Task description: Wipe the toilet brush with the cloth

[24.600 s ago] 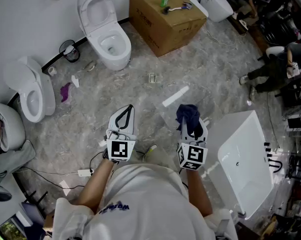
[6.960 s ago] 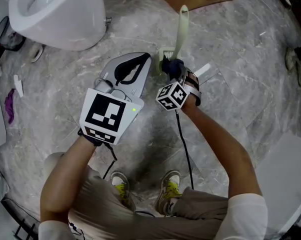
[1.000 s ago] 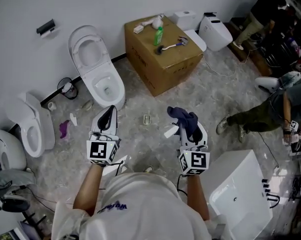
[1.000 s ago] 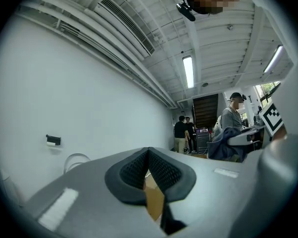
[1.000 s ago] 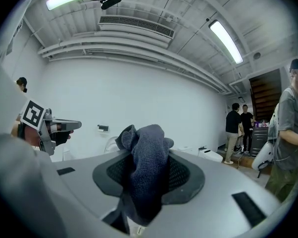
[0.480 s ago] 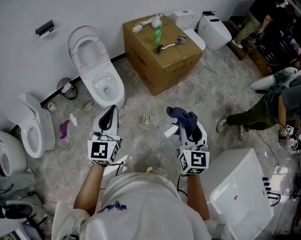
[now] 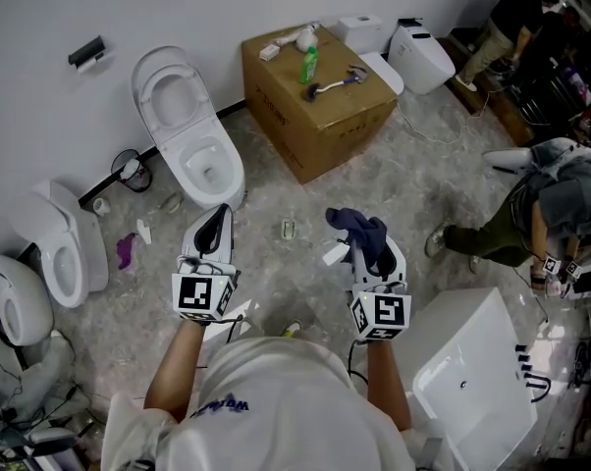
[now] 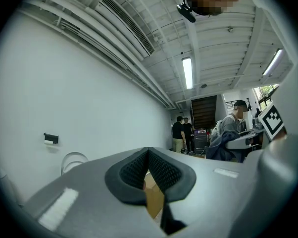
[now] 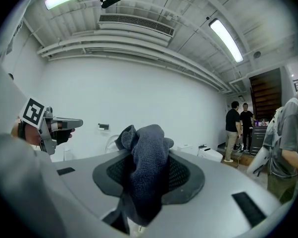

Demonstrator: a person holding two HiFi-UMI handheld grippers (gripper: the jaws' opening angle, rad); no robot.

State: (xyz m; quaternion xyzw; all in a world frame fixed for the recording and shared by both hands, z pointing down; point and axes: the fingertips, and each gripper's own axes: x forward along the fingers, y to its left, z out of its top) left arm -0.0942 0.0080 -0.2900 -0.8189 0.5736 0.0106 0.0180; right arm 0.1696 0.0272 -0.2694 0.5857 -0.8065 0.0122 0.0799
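At far left an open white toilet [image 7: 199, 155] stands against the wall. Just right of it the left gripper [image 7: 220, 216] is held at waist height, its jaws pressed together on nothing; its own view [image 8: 149, 155] shows the ribbed pads meeting at the tips. On the marble floor [image 7: 276, 283], between and ahead of the two grippers, stands a small pale thing that is probably the toilet brush [image 7: 288, 230] seen end-on, though it is too small to be sure; it is well apart from both tools. Further right the right gripper [image 7: 372, 253] pinches a dark blue cloth [image 7: 359, 229], which is bunched between the pads and spills over their tips [image 9: 146, 165]. Behind stands a cardboard box [image 7: 276, 116]. The wipe looks not yet begun. The main risk I see is the brush tipping or skidding away: it stands free on smooth stone, and a one-handed rub would push it over unless the left gripper's jaws first part and clamp the handle. The cloth is gripped only by a wad, so a hard drag along the handle could pull it loose.
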